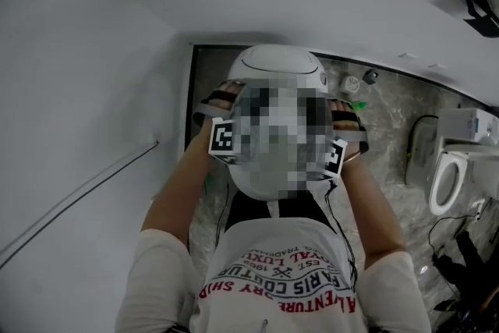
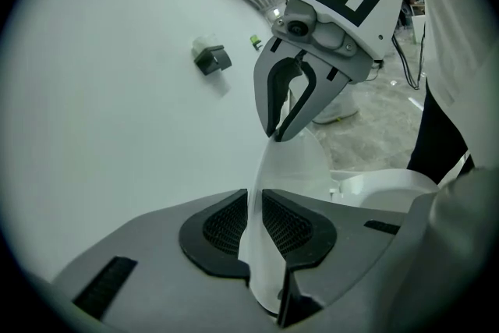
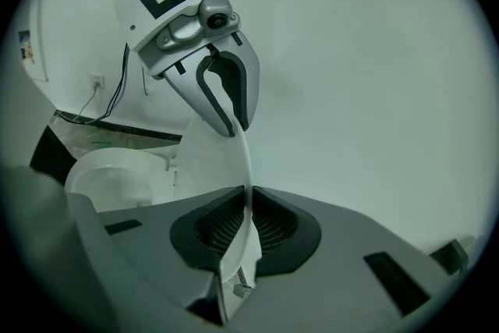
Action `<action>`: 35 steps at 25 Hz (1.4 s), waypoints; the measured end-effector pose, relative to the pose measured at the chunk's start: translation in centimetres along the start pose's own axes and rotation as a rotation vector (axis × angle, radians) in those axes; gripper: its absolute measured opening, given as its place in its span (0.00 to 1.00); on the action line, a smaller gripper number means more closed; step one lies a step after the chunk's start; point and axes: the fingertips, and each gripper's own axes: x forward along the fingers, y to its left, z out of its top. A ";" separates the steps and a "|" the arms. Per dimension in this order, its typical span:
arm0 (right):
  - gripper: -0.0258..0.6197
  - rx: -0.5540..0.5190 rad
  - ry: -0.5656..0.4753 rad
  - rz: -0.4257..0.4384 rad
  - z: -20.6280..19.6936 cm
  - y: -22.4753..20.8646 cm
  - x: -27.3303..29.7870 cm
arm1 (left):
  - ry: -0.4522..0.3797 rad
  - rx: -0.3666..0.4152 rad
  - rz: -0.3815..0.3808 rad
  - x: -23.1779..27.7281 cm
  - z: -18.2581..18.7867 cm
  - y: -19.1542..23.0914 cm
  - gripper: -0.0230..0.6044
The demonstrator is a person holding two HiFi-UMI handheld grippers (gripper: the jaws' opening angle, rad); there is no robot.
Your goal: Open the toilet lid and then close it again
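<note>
As toilet lid (image 2: 287,168) stands raised, left hand-held gripper (image 2: 255,205), right hand-held gripper (image 3: 248,199) pinch rim.

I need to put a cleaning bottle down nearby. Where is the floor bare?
Barest is the stone floor between the raised toilet lid, gripped by the left hand-held gripper and right hand-held gripper, and the second toilet at right. The strip along the left wall is narrow. Crowded: small items at the back wall, cables around the second toilet.

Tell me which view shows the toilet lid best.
Right gripper view: the toilet lid shows its broad white face. Left gripper view gives it nearly edge-on; in the head view a blur patch covers most of it.
</note>
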 end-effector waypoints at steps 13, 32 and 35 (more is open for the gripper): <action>0.09 0.042 -0.050 0.057 -0.6 -3.6 3.9 | 0.031 -0.044 0.044 3.7 -1.1 3.7 0.15; 0.09 0.126 -0.068 0.176 -0.6 -4.3 4.7 | 0.023 -0.185 0.038 4.2 -1.8 4.8 0.18; 0.09 0.190 -0.071 0.237 -0.5 -4.0 3.7 | 0.001 -0.155 0.026 3.3 -1.4 4.2 0.18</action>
